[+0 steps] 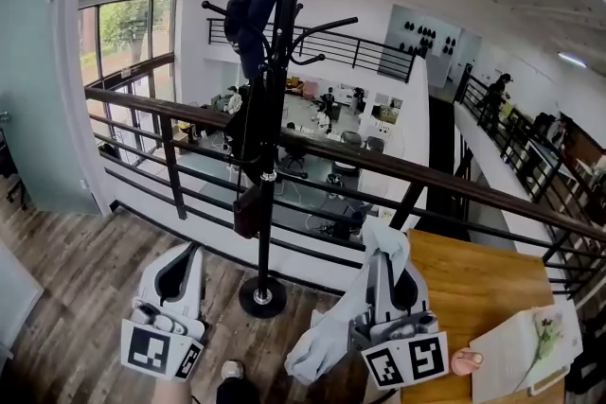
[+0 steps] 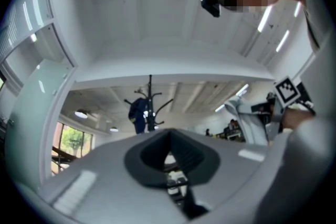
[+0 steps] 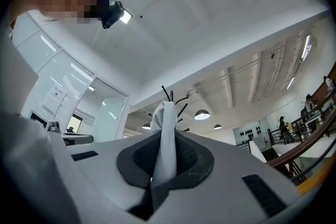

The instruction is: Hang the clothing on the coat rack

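Note:
A black coat rack [image 1: 269, 118] stands by the railing, with a dark navy garment [image 1: 249, 12] hung on an upper left hook. My right gripper [image 1: 387, 256] is shut on a pale grey garment [image 1: 333, 331] that droops to its left, below and right of the rack. In the right gripper view the cloth [image 3: 167, 126] rises between the jaws of the gripper [image 3: 167, 150], with the rack's hooks [image 3: 180, 101] behind it. My left gripper [image 1: 187, 253] is low at the left of the rack's base, shut and empty. Its own view shows the gripper [image 2: 169, 155], the rack [image 2: 150, 105] and the navy garment [image 2: 138, 114] far ahead.
A dark metal railing [image 1: 379, 167] runs behind the rack, with an open office floor below it. A wooden table [image 1: 473, 284] stands at the right with an open booklet [image 1: 525, 345] on it. The rack's round base [image 1: 262, 296] rests on wood flooring.

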Motion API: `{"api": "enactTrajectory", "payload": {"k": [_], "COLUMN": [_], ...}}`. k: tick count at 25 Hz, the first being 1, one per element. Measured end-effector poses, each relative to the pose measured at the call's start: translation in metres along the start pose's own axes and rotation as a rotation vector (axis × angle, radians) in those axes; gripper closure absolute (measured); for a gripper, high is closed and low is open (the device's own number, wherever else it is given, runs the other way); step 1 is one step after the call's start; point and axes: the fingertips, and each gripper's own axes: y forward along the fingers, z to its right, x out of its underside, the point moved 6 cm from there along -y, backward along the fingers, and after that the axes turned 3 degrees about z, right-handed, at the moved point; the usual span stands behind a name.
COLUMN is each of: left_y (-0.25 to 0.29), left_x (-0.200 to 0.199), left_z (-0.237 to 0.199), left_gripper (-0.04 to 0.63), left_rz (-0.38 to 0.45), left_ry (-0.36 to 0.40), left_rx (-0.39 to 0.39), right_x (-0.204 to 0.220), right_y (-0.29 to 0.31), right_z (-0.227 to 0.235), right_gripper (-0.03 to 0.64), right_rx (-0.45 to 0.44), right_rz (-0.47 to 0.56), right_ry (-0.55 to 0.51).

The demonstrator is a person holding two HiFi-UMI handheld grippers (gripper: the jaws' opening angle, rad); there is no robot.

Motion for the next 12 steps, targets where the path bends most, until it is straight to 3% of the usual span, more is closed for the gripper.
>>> {"api": "enactTrajectory", "payload": {"k": [12], "left_y": [0.106], "left_x": [0.042], "left_z": [-0.069], "left_gripper": [0.589], "left_rz": [0.042], "left_ry": [-0.026], "left_rx": [0.084], "right_x": [0.036], "right_y": [0.092], "right_z": [0.018], "right_gripper": [0.611], "right_rx": [0.097], "right_rz": [0.022], "right_ry": [-0.019]}}
